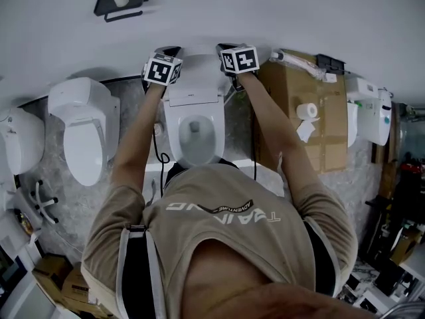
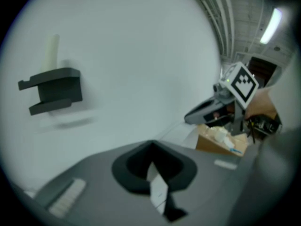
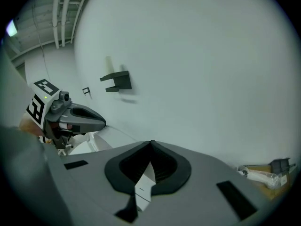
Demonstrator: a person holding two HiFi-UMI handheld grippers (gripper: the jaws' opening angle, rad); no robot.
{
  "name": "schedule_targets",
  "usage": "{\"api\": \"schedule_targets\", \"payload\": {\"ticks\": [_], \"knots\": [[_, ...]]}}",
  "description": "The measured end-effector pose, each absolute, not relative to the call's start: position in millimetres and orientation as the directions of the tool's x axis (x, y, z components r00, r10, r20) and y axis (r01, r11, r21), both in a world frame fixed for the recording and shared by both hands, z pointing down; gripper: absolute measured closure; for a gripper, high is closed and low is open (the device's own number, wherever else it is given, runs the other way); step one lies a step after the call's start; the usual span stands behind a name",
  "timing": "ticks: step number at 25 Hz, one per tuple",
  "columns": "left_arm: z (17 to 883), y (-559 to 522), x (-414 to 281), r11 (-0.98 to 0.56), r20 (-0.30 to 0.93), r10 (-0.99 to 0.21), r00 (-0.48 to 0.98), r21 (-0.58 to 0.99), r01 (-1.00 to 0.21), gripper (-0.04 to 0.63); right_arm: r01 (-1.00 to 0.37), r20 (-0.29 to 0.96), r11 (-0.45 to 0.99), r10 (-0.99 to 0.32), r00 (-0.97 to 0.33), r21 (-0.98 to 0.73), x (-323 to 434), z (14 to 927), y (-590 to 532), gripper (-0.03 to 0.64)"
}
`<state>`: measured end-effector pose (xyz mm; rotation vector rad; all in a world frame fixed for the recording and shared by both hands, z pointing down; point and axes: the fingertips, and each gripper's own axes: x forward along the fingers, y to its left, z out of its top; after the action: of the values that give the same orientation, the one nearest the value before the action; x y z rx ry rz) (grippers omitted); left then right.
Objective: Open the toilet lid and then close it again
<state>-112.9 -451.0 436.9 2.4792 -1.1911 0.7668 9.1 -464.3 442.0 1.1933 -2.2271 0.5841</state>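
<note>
Shirt [image 1: 226,244] and shoulders sit nearest, with both arms reaching out to the raised lid [image 1: 194,75] of the middle toilet [image 1: 174,135].

Opening looks done: the lid stands upright against the wall [image 1: 279,12], and the bowl [image 1: 194,130] lies uncovered below it, so closing is probably the step in hand. Both arms stretch straight forward, one along each side of the toilet. The left gripper [image 1: 169,49] and right gripper [image 1: 223,47] flank the lid's top edge, close to the wall. Each gripper's own view shows its fingers [image 2: 94,178] clenched together on nothing, with only wall beyond them. The next move calls for hooking the top edge, tipping it forward off the wall, then lowering it slowly so it doesn't slam.
</note>
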Motion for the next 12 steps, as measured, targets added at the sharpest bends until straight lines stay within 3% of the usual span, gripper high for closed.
{"api": "schedule_targets", "payload": {"ticks": [12], "knots": [[441, -494, -113, -0.602, 0.584, -0.633, 0.509, 0.043, -0.798, 0.594, -0.83, 0.668, 0.55, -0.584, -0.461, -0.092, 7, 447, -503, 0.604]]}}
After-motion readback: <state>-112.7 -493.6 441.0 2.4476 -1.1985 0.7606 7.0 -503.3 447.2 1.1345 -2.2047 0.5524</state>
